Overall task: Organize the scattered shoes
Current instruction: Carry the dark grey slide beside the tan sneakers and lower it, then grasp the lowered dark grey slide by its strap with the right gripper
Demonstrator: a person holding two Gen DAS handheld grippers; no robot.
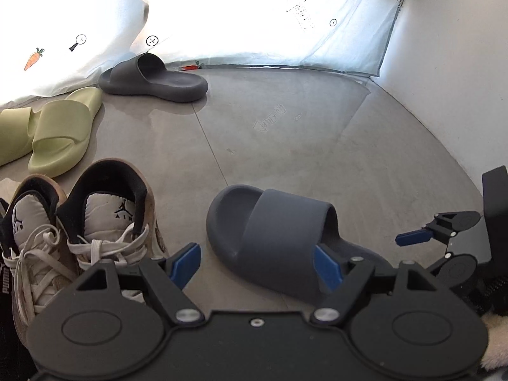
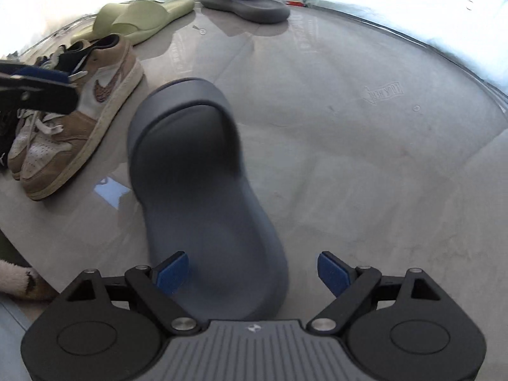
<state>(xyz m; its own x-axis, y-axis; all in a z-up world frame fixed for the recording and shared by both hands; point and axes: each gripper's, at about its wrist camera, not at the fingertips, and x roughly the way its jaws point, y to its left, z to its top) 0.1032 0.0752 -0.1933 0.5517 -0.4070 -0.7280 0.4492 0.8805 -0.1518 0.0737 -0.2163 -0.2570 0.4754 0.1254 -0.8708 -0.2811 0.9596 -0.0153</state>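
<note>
1. I see a grey tiled floor (image 1: 285,133) bounded by a white wall (image 1: 451,63) on the right and a pale sheet printed with carrots (image 1: 79,16) at the far side.
2. A pair of tan sneakers (image 1: 79,228) stands side by side at the left, laces loose, toes toward my left camera.
3. A near grey slide (image 2: 197,197) lies flat on the floor just right of the sneakers, apart from them; in the right view its heel reaches in between my right claw's blue fingers.
4. A second grey slide (image 1: 152,79) sits well apart at the sheet's edge.
5. Two green slides (image 1: 57,130) lie together beyond the sneakers, one partly over the other.
6. My left claw (image 1: 257,266) is spread wide above the floor, holding nothing; its right finger overlaps the near slide in view.
7. My right claw (image 2: 250,273) is likewise spread wide. Whether its fingers touch the slide, I cannot tell.
</note>
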